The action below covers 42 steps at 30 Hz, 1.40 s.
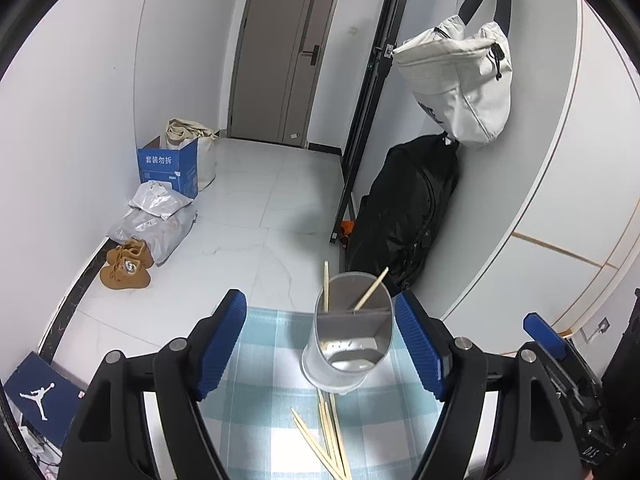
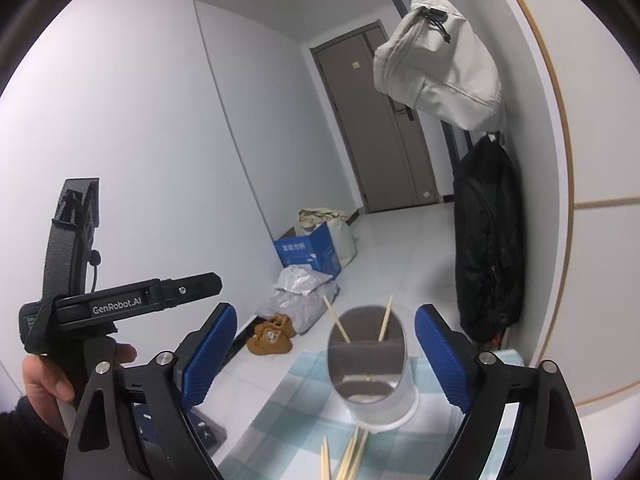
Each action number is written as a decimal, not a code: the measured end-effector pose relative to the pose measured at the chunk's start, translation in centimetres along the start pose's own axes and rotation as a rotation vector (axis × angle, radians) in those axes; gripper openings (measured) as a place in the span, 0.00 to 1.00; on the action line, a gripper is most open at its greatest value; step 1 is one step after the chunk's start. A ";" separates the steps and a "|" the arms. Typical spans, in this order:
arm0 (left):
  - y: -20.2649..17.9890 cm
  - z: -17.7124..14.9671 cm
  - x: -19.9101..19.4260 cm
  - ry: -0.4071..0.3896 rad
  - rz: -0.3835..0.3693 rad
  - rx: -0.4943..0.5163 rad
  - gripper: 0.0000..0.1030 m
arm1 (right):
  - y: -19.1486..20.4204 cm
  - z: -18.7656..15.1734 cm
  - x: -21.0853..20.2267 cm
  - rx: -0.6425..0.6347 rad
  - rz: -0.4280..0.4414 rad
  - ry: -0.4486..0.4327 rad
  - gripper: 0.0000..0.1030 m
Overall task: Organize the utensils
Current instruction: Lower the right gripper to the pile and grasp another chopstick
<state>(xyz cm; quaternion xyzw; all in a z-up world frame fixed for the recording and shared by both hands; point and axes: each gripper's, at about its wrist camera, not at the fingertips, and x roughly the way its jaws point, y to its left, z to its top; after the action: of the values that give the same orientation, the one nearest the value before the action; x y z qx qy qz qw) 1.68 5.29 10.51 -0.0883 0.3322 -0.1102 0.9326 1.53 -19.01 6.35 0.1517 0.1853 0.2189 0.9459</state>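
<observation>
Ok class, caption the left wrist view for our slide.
Open left gripper facing holder with two chopsticks; more lie loose.

We see a grey-brown entrance door (image 1: 280, 52), a pale canvas bag with black straps (image 1: 460, 80) hanging above a black backpack (image 1: 404, 216), a blue cardboard box (image 1: 170, 170), crumpled grey plastic mailers (image 1: 156, 220), tan suede shoes (image 1: 128, 264), a navy shoebox (image 1: 40, 396).

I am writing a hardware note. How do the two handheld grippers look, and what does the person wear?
Both grippers have black frames, silver pivot bolts and blue ribbed finger pads. The left body carries white "GenRobot.AI" lettering and a black strap. The sleeve is dark.
</observation>
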 end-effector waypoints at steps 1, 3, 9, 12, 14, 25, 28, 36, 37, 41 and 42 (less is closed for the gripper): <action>0.0 -0.4 -0.1 0.001 0.000 -0.001 0.71 | 0.0 -0.5 -0.1 0.002 -0.002 0.004 0.90; 0.0 -1.4 -0.1 -0.007 0.013 -0.002 0.71 | -0.1 -1.6 -0.1 0.004 -0.015 0.012 0.90; 0.6 -4.3 0.4 -0.011 0.040 0.004 0.71 | -0.3 -4.5 -0.3 -0.015 -0.082 -0.005 0.93; 1.3 -5.5 1.5 0.023 0.058 -0.010 0.71 | -0.8 -6.0 0.3 -0.010 -0.092 0.007 0.95; 1.8 -6.4 2.4 0.056 0.064 -0.022 0.71 | -1.1 -6.8 0.7 -0.013 -0.096 0.020 0.95; 3.9 -11.4 8.4 0.288 0.073 -0.055 0.71 | -3.0 -11.2 3.2 -0.015 -0.109 0.127 0.95; 4.8 -12.5 9.5 0.324 0.086 -0.092 0.71 | -3.0 -12.0 4.0 -0.012 -0.104 0.165 0.95; 8.4 -13.2 10.7 0.362 0.108 -0.191 0.71 | -2.5 -14.7 6.8 -0.032 -0.048 0.361 0.86; 8.8 -13.1 10.8 0.363 0.111 -0.205 0.71 | -2.5 -15.0 7.2 -0.031 -0.050 0.379 0.80; 10.5 -13.1 11.4 0.369 0.138 -0.243 0.71 | -1.9 -15.9 9.9 -0.054 -0.042 0.510 0.61; 11.0 -13.0 11.5 0.372 0.136 -0.261 0.71 | -1.5 -16.1 10.8 -0.078 -0.039 0.543 0.56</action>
<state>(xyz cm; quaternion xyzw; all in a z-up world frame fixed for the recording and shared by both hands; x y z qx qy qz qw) 3.65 11.66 -8.94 -0.1637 0.5151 -0.0176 0.8412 4.34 -11.88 -11.52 0.0475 0.4264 0.2402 0.8708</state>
